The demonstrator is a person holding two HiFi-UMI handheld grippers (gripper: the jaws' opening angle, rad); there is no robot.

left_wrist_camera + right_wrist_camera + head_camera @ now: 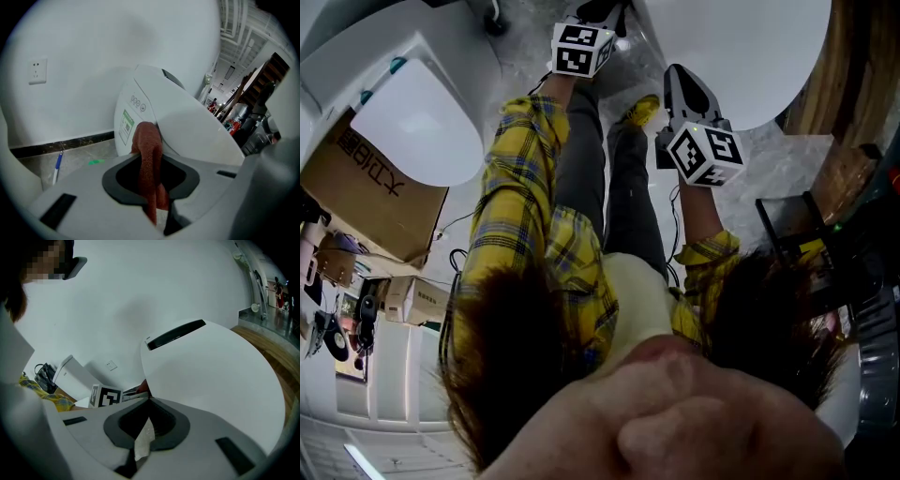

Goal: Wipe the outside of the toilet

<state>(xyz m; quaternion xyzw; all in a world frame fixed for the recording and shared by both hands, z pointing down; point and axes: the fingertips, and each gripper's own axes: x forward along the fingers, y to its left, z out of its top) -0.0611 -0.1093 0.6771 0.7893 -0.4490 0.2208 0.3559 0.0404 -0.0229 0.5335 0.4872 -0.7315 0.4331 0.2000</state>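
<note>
The white toilet [741, 56] fills the top right of the head view, and its closed lid [211, 376] looms before the right gripper. My left gripper [150, 164] is shut on a red cloth [149, 150], whose top end rests against the toilet's side [140, 108] near a green label. Its marker cube [581, 49] shows at the top of the head view. My right gripper [146, 427] is shut on a scrap of white tissue [143, 440], just short of the lid's lower edge. Its cube [705, 150] sits to the right of the person's legs.
A second white toilet [412, 122] stands by a cardboard box [366, 187] on the left. A blue pen [57, 165] and a green mark [96, 162] lie on the floor by the wall, which carries a socket [37, 71]. Dark equipment [853, 253] crowds the right.
</note>
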